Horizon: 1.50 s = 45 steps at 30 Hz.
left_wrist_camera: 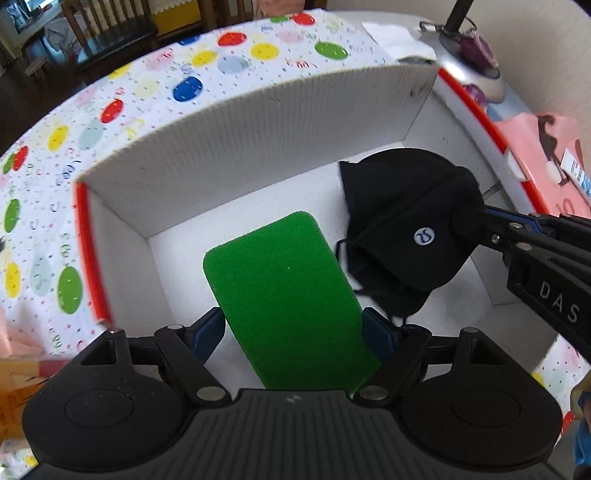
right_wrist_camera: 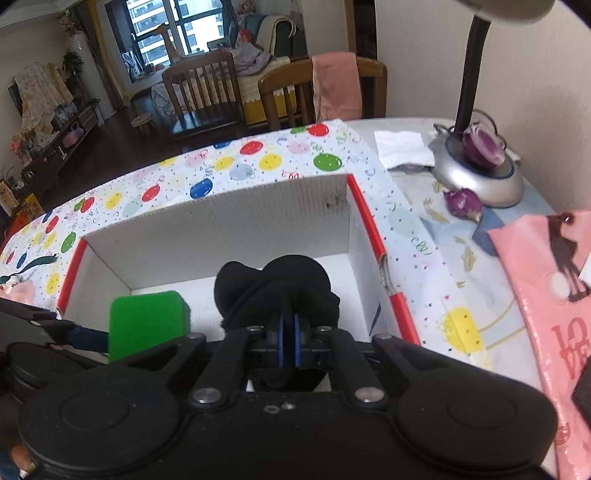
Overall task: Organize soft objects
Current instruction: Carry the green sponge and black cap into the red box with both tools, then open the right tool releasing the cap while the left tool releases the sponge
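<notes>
This is a home, in a dining corner that opens onto a living room. Two wooden chairs [right_wrist_camera: 207, 92] stand at the far side of the table [right_wrist_camera: 476, 295], one with a pink cloth [right_wrist_camera: 336, 85] over its back. Farther off, a sofa [right_wrist_camera: 266, 40] piled with fabric sits under a tall window [right_wrist_camera: 177, 26], and houseplants [right_wrist_camera: 72, 59] line the far left wall. A desk lamp [right_wrist_camera: 476, 173] stands at the table's far right.

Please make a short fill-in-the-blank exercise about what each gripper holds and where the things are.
1. The left gripper holds a ____ sponge.
2. The right gripper is shut on a black ____.
3. Both things hang over the open white ____.

Missing words: green; face mask; box
</notes>
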{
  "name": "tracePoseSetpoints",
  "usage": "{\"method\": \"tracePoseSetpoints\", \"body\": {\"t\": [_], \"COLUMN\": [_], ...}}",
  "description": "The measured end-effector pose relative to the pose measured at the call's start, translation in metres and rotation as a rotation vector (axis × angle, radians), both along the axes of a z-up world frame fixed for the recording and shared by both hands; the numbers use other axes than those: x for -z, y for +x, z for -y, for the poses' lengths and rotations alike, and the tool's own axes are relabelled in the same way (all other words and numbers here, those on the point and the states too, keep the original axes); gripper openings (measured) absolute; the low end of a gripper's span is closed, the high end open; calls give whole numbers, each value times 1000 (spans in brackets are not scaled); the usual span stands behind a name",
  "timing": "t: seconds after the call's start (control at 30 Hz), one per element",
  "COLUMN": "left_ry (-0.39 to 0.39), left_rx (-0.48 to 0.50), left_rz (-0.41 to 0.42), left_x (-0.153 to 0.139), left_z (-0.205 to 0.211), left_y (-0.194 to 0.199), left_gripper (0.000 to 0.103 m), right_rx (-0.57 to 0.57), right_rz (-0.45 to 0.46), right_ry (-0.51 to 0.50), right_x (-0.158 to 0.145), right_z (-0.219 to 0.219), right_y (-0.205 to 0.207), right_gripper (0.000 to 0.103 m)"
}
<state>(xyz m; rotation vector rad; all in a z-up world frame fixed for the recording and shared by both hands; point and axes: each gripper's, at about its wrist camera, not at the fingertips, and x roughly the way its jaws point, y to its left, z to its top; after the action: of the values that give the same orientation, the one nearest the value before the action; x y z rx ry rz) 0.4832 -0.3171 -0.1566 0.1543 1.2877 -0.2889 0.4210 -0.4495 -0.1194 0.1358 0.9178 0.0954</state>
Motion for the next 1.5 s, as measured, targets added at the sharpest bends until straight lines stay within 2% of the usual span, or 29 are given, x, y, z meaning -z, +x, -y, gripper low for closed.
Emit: {"method": "tracePoseSetpoints", "body": {"t": [0.3, 0.63, 1.0, 1.27, 1.43, 1.5], "left_ry": [37, -1, -123, -196, -225, -231], "left_rx": [-8, -29, -20, -32, -33, -33], "left_rz": [-74, -87, -64, -20, 43, 64], "left_x": [25, 28, 7, -18, -38, -45], "left_z": [5, -1, -5, -10, -18, -21], "left_y": [9, 10, -5, -25, -42, -47], "left_gripper": [82, 83, 84, 86, 89, 89], "right_rx": [-10, -12, -31, -41, -38, -38], "right_rz": [-51, -78, -81, -48, -9, 5], "right_ry": [19, 49, 64, 78, 108, 121], "right_x": [21, 26, 14, -4, -19, -25], "right_z": [1, 6, 4, 7, 12, 12], "right_y": [9, 8, 3, -7, -19, -24], "right_gripper": [6, 19, 41, 60, 65, 73]}}
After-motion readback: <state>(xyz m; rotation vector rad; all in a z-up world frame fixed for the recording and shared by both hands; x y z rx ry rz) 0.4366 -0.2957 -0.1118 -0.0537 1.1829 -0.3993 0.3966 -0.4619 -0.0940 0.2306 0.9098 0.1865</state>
